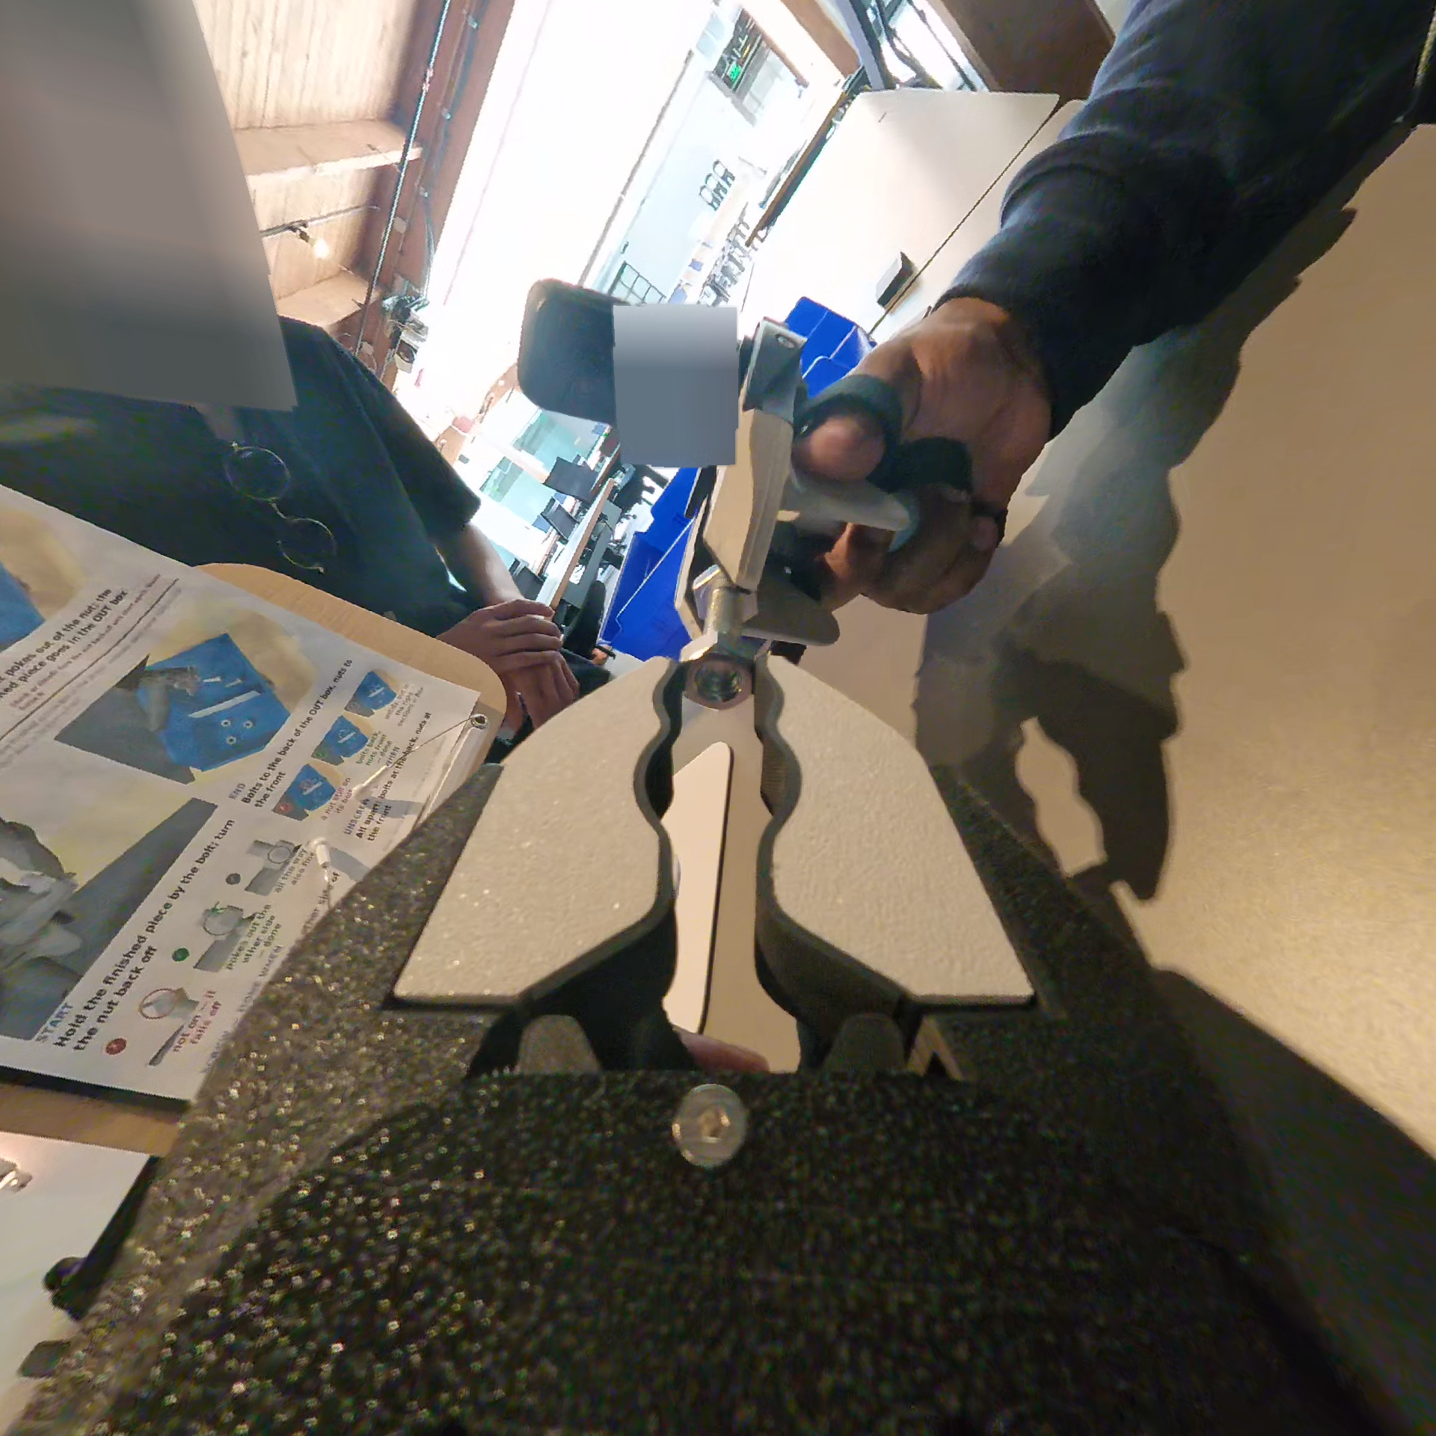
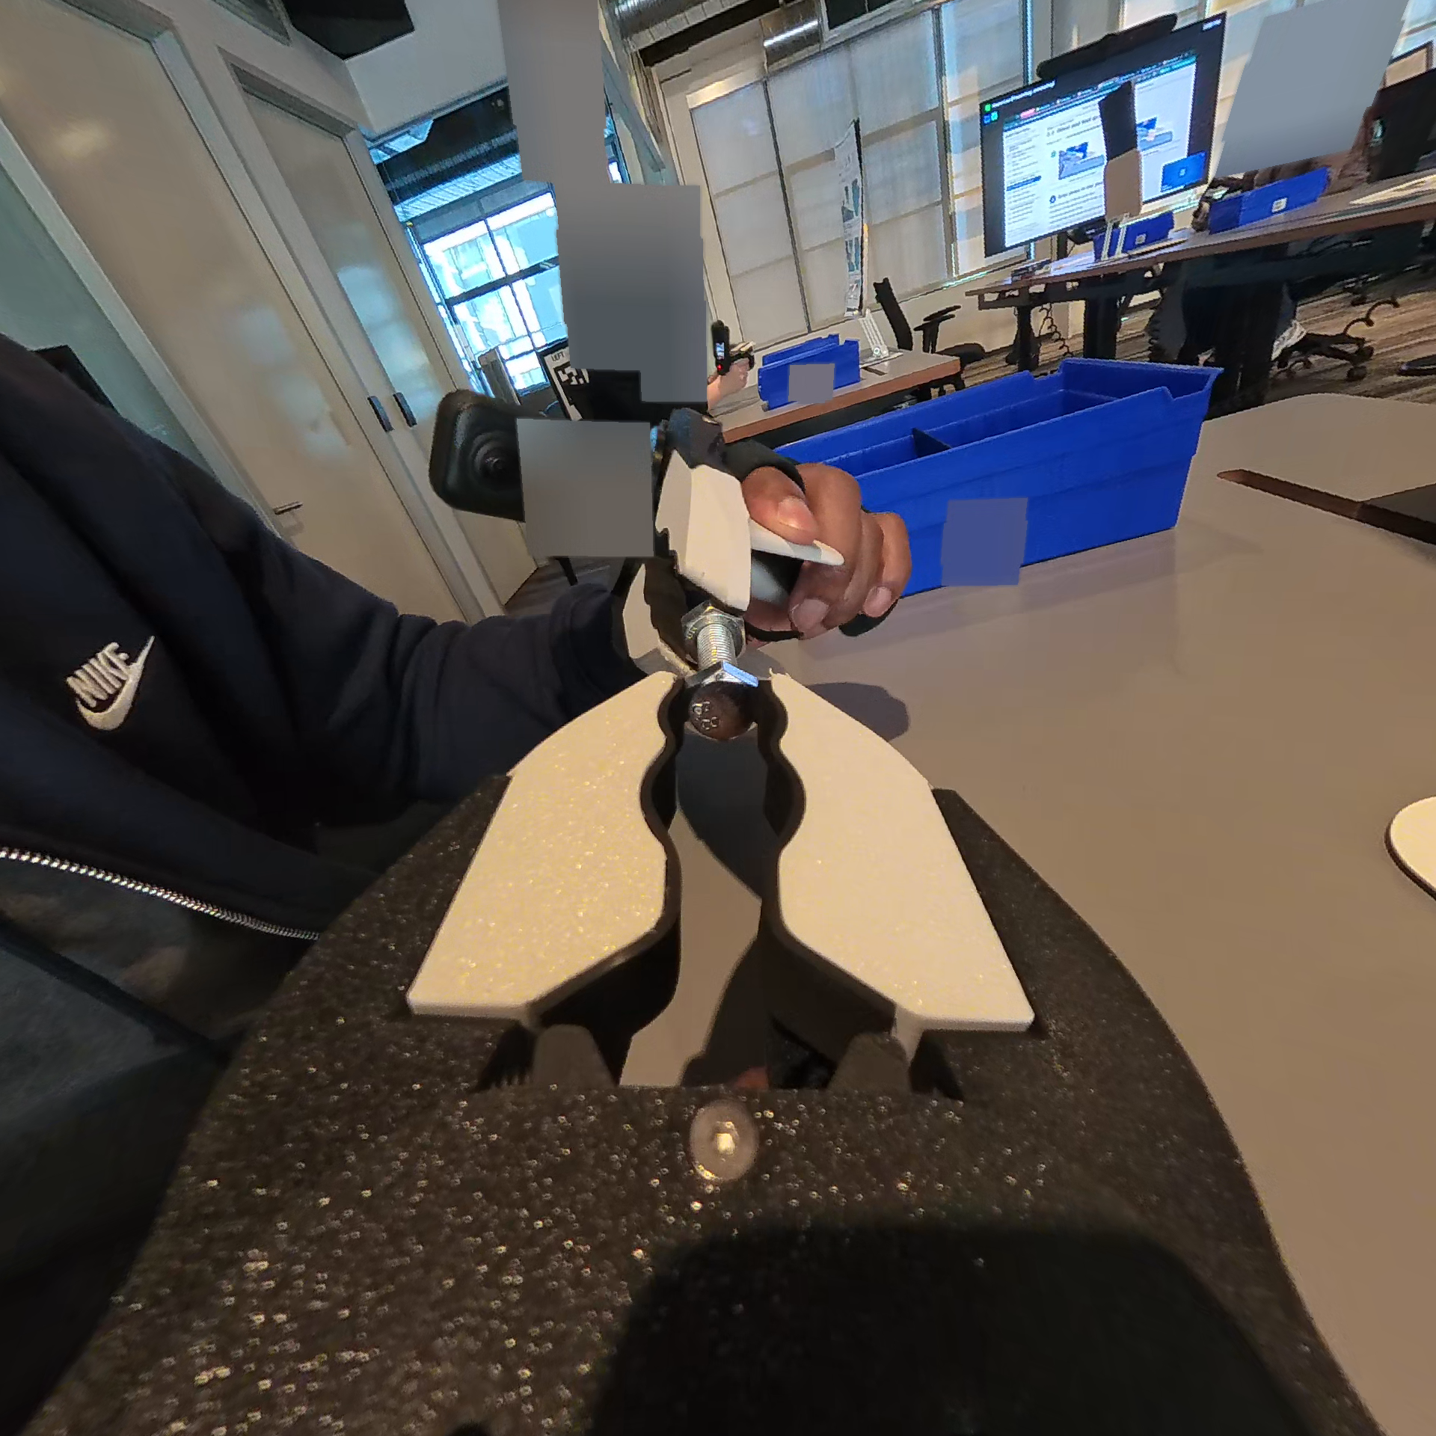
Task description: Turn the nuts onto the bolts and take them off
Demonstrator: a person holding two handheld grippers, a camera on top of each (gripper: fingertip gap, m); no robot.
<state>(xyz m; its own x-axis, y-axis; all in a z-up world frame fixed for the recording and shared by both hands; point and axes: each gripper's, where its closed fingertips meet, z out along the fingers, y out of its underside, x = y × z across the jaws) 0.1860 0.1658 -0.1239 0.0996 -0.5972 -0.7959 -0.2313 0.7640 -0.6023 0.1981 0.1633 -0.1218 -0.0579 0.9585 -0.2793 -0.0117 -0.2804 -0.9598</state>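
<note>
In the left wrist view my left gripper [image 1: 713, 674] is shut on a silver nut [image 1: 715, 685], seen end-on at its tips. The bolt [image 1: 724, 614] runs from the nut up to my right gripper [image 1: 726, 649], which a hand holds facing mine. In the right wrist view my right gripper [image 2: 719, 691] is shut on the bolt head [image 2: 716, 711]. The threaded shaft [image 2: 719, 649] points away to the nut [image 2: 709, 619], held in the tips of the left gripper [image 2: 699, 633]. Both are held above the grey table [image 2: 1088, 699].
A blue divided bin [image 2: 1088, 466] stands on the table behind the grippers; it also shows in the left wrist view [image 1: 660, 559]. A printed instruction sheet [image 1: 155, 777] lies at left. Another person [image 1: 350, 466] sits across. A white disc [image 2: 1414, 847] lies at the right edge. Left and right tips are no more than a few centimetres apart. The white disc [image 2: 1414, 847] is about 25 cm from both grippers' fingertips.
</note>
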